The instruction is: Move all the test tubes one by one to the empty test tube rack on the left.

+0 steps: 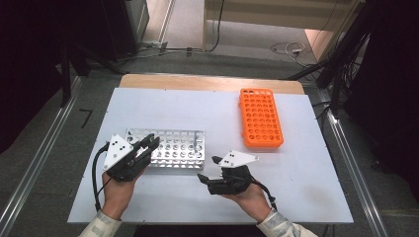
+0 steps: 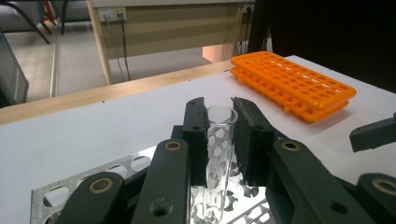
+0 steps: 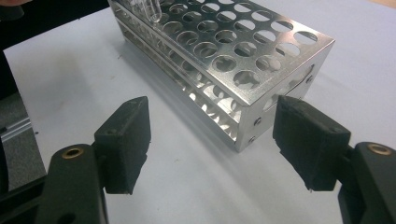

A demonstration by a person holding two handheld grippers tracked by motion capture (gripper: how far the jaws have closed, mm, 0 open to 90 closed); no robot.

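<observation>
My left gripper (image 2: 219,114) is shut on a clear glass test tube (image 2: 218,154), held upright over the left end of a silver metal tube rack (image 2: 65,196). In the high view the left gripper (image 1: 149,144) hovers over the rack's (image 1: 180,147) left end. The tube's rounded bottom (image 3: 153,10) hangs just above the rack's holes (image 3: 224,51). My right gripper (image 3: 212,140) stands open on either side of the rack's near corner without touching it. From above, the right gripper (image 1: 207,169) lies right of the rack, pointing left.
An empty orange tube rack (image 1: 260,117) lies at the back right of the white tabletop (image 1: 148,106), also seen as the orange rack (image 2: 294,84) ahead of the left gripper. A wooden strip runs along the table's far edge. Cables lie on the floor beyond.
</observation>
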